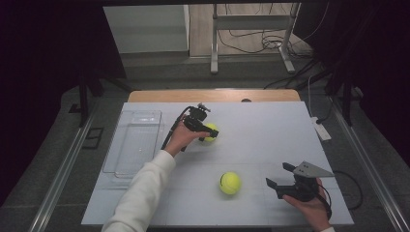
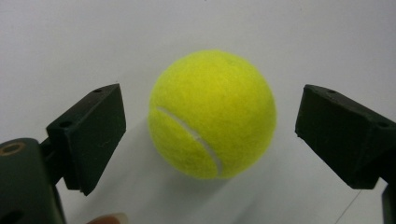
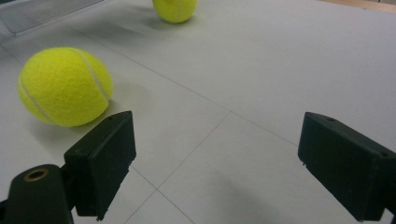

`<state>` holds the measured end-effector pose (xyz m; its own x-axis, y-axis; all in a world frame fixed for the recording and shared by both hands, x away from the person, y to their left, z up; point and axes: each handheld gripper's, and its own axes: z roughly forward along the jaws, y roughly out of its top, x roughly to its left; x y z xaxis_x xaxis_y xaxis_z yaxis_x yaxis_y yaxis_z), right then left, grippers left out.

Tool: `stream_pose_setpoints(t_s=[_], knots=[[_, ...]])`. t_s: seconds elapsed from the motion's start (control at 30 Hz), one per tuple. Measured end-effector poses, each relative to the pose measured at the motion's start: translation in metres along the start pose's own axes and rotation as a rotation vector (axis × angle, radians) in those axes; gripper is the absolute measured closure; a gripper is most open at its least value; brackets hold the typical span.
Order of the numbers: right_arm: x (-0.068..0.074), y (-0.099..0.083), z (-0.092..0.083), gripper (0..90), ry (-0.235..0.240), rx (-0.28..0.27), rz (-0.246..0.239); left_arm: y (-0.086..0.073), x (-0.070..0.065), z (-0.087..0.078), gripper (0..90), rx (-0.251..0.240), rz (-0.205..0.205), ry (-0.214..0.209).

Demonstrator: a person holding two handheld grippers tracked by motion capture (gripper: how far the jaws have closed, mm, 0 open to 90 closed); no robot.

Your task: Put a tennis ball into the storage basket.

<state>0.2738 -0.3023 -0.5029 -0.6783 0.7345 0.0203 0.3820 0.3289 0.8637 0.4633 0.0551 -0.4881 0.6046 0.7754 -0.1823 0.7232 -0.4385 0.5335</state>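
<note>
**Inspector:** Start with the table (image 1: 270, 121). Its white top carries a clear plastic tray (image 1: 138, 140) along your left edge, empty as far as the high view lets me judge. That placement reads as a drop-off within easy reach of your left arm.

**Operator:** And the balls?

**Inspector:** The far tennis ball (image 2: 212, 114) rests on the table just right of the tray. Your left hand-held gripper (image 2: 210, 135) is lowered over it, jaws spread wide with one on each side of the ball, and a gap shows at both pads. So nothing is gripped yet; you are lined up to close. The near tennis ball (image 1: 230, 183) sits free in front of you, untouched.

**Operator:** My right side?

**Inspector:** Your right hand-held gripper (image 3: 210, 168) is parked low near the table's front right, jaws apart and empty, aimed toward the near ball, apparently waiting its turn.
</note>
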Motion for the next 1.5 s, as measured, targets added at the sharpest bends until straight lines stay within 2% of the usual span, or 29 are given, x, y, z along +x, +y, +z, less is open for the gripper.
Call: stream_pose_setpoints(t_s=[0.4, 0.67, 1.07, 1.5], knots=[[0.0, 0.0, 0.0, 11.6, 0.0, 0.002, 0.002, -0.001, 0.0, 0.01, 11.6, 0.017, -0.007, -0.003], [0.0, -0.001, 0.0, 11.6, 0.002, 0.0, 0.004, 0.0, -0.001, 0.012, 26.2, 0.007, -0.001, 0.013], [0.0, -0.001, 0.0, 11.6, 0.001, 0.0, 0.004, -0.001, -0.003, 0.009, 27.2, 0.006, 0.026, 0.025], [-0.001, -0.001, 0.0, 11.6, 0.0, 0.0, 0.007, -0.003, -0.005, -0.002, 27.3, -0.027, 0.042, 0.012]])
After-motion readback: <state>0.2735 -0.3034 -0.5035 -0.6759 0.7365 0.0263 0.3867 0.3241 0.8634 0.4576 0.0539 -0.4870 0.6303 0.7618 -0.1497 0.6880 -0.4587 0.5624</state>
